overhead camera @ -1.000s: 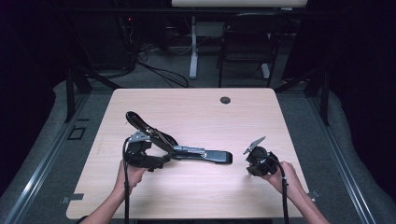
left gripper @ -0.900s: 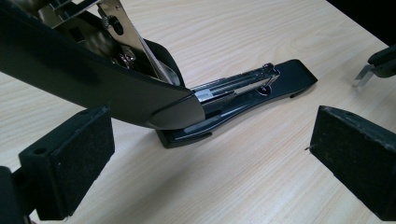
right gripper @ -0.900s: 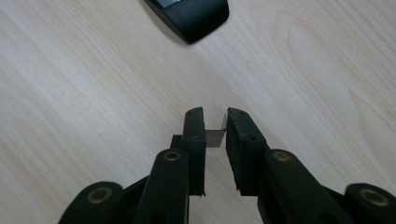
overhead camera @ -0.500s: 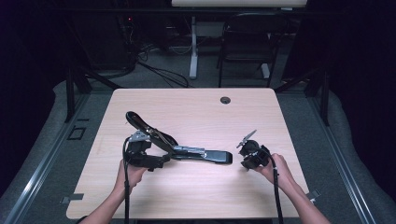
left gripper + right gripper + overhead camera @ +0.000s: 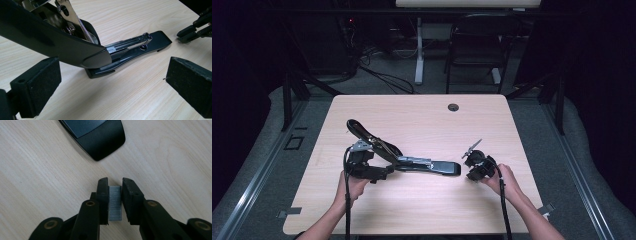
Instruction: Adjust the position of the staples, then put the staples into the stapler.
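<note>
Pinching a staple strip (image 5: pixel 115 202), the right gripper (image 5: pixel 115 185) could snap it (fragile glue) nearing the open stapler (image 5: pixel 412 162); left gripper (image 5: pixel 110 75) jaws spread.

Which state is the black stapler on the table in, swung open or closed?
Open. In the left gripper view the stapler's top arm is lifted away from the base, exposing the metal staple channel. The high view shows the arm angled up and back.
</note>
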A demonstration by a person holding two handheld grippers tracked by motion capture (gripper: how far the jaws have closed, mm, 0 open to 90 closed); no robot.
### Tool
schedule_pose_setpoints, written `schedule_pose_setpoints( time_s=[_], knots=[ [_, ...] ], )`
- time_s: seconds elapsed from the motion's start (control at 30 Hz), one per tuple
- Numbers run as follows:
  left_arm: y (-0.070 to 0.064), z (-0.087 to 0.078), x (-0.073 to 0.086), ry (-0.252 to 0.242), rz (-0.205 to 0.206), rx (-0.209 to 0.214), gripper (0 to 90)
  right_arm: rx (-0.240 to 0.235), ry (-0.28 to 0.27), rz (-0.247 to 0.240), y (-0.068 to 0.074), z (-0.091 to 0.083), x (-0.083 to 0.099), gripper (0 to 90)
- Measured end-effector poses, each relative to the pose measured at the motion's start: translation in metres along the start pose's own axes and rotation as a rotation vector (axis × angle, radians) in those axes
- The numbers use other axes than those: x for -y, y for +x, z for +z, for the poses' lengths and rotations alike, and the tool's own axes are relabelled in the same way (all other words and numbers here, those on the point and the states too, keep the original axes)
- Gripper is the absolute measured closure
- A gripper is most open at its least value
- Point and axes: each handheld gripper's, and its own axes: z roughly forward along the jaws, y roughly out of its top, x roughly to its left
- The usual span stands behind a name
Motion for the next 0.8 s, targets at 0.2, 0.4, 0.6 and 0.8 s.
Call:
schedule_pose_setpoints(
  time_s=[0.2, 0.4, 0.6, 0.8],
  knots=[
    [0.0004, -0.0013, 0.0003, -0.003, 0.002, 0.0, 0.2, -0.004, -0.01, 0.026, 0.0004, 0.0005, 0.0019, 72.8],
    [0.0006, -0.0017, 0.0006, -0.003, 0.004, 0.001, 0.2, -0.011, -0.024, 0.051, -0.0022, -0.0022, 0.0025, 73.3],
    [-0.0001, -0.0014, 0.0002, 0.0, 0.006, 0.006, 0.2, -0.022, 0.0, 0.059, -0.004, 0.0003, 0.003, 77.8],
    [0.001, -0.0051, -0.0002, -0.032, -0.003, -0.025, 0.3, -0.017, -0.019, 0.075, -0.0047, -0.0018, 0.0038, 78.2]
  ],
)
